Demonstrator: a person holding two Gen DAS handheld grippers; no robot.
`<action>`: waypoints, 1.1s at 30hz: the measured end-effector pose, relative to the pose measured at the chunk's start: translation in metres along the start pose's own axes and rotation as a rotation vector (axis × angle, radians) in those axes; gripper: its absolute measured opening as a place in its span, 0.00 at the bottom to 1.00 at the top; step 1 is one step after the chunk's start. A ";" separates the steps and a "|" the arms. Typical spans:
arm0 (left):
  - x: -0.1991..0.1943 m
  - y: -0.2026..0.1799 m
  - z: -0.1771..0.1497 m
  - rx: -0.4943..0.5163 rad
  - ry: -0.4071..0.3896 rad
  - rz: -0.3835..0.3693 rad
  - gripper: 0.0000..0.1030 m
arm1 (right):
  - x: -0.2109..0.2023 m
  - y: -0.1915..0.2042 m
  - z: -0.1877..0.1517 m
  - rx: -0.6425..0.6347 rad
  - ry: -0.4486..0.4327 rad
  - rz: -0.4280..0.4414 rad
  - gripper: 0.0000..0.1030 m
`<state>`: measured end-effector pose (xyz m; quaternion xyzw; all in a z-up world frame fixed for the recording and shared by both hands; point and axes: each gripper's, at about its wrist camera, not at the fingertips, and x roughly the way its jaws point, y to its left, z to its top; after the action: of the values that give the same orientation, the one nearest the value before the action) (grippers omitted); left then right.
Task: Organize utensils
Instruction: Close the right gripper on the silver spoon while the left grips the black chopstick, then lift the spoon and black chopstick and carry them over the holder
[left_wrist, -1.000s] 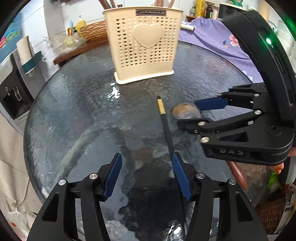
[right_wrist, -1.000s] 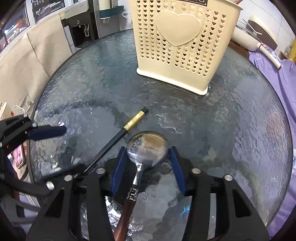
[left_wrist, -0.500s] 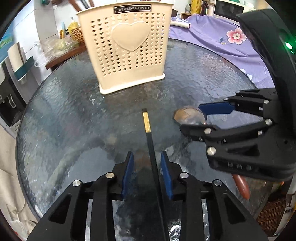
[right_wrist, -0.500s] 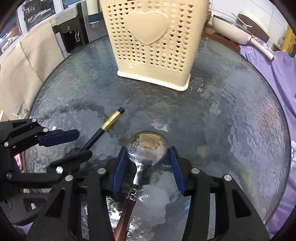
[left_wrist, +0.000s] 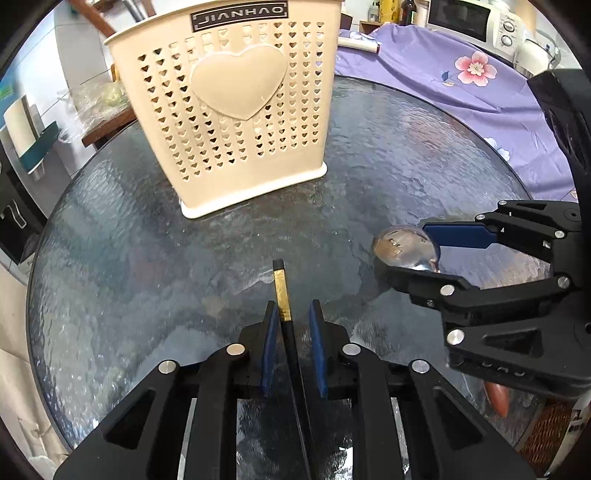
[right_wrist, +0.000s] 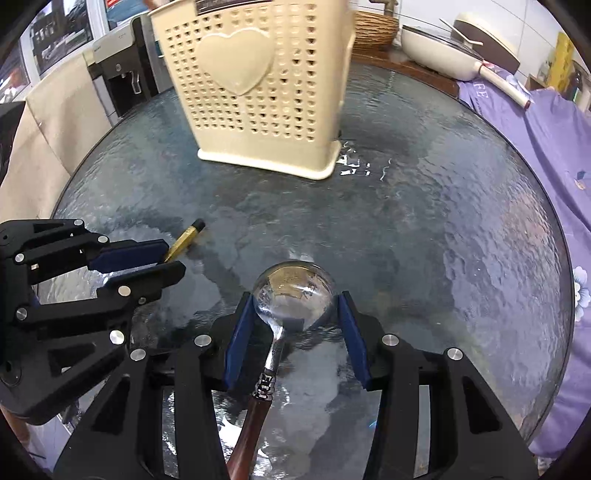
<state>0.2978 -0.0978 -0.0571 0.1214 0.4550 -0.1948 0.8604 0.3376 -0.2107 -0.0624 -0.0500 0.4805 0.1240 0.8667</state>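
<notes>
A black chopstick with a gold band (left_wrist: 282, 295) lies on the round glass table (left_wrist: 110, 258). My left gripper (left_wrist: 293, 314) has its blue pads close on either side of it, with thin gaps still showing; it also shows in the right wrist view (right_wrist: 155, 260). A metal spoon with a reddish-brown handle (right_wrist: 291, 295) lies on the glass between the pads of my right gripper (right_wrist: 295, 314), whose pads touch the bowl's sides. The spoon bowl also shows in the left wrist view (left_wrist: 404, 249). A cream perforated utensil holder with a heart (left_wrist: 236, 110) stands upright at the table's far side.
A purple flowered cloth (left_wrist: 461, 85) covers furniture to the right, with a microwave (left_wrist: 476, 18) behind. A cream pan (right_wrist: 436, 48) and a wicker basket (right_wrist: 373, 26) sit on a wooden shelf behind the holder. A water dispenser (right_wrist: 122, 74) stands to the left.
My left gripper moved forward along the chopstick and narrowed its jaws around it. Both grippers came closer to the holder. The right gripper stayed around the spoon bowl.
</notes>
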 end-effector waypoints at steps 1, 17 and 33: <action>0.001 -0.001 0.001 0.002 0.001 0.000 0.12 | 0.000 -0.002 0.000 0.001 0.001 -0.002 0.46; -0.006 0.001 0.014 -0.034 -0.043 -0.006 0.07 | -0.018 -0.011 -0.002 0.041 -0.090 0.027 0.46; -0.104 0.017 0.022 -0.099 -0.289 0.014 0.06 | -0.091 0.004 0.008 -0.017 -0.309 0.062 0.45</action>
<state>0.2687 -0.0681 0.0417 0.0525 0.3346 -0.1815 0.9232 0.2968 -0.2205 0.0193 -0.0230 0.3417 0.1611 0.9256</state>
